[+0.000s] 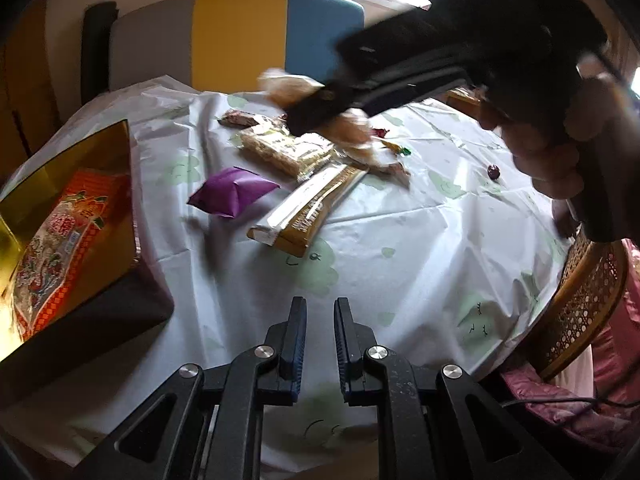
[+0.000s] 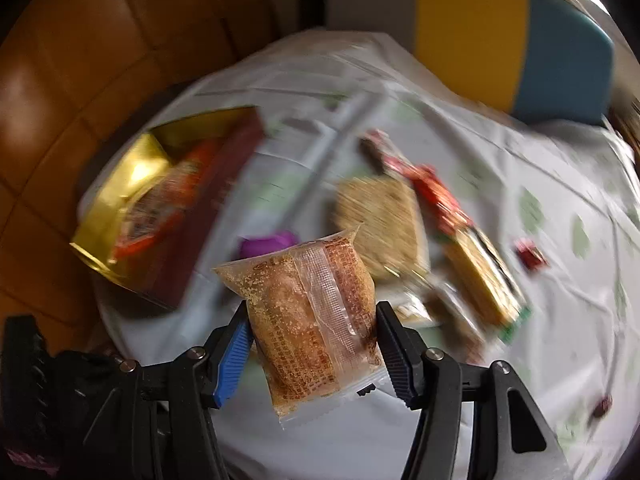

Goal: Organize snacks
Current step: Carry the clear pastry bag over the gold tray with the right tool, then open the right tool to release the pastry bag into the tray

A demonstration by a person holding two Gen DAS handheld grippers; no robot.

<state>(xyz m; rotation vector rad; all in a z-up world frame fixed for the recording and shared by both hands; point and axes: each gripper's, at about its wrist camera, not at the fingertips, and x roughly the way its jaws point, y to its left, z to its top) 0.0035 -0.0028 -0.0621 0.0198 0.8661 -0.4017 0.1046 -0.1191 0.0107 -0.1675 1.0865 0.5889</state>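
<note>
My right gripper (image 2: 312, 320) is shut on a clear-wrapped brown pastry packet (image 2: 312, 312) and holds it above the table; the left wrist view shows this gripper (image 1: 316, 114) blurred over the snack pile with the packet (image 1: 292, 88). My left gripper (image 1: 320, 308) is empty, its jaws a narrow gap apart, low over the near table. A gold-lined box (image 1: 96, 152) at the left holds an orange snack bag (image 1: 60, 240); the box also shows in the right wrist view (image 2: 132, 176). On the cloth lie a purple packet (image 1: 230, 194), a noodle block (image 1: 280, 148) and a long yellow packet (image 1: 312, 208).
A white tablecloth with green prints (image 1: 400, 248) covers the round table. A grey, yellow and blue chair back (image 1: 240, 36) stands behind it, and a wicker chair (image 1: 580, 304) at the right. Small wrapped sweets (image 1: 493, 171) lie at the right, with a red one (image 2: 530, 254) in the right wrist view.
</note>
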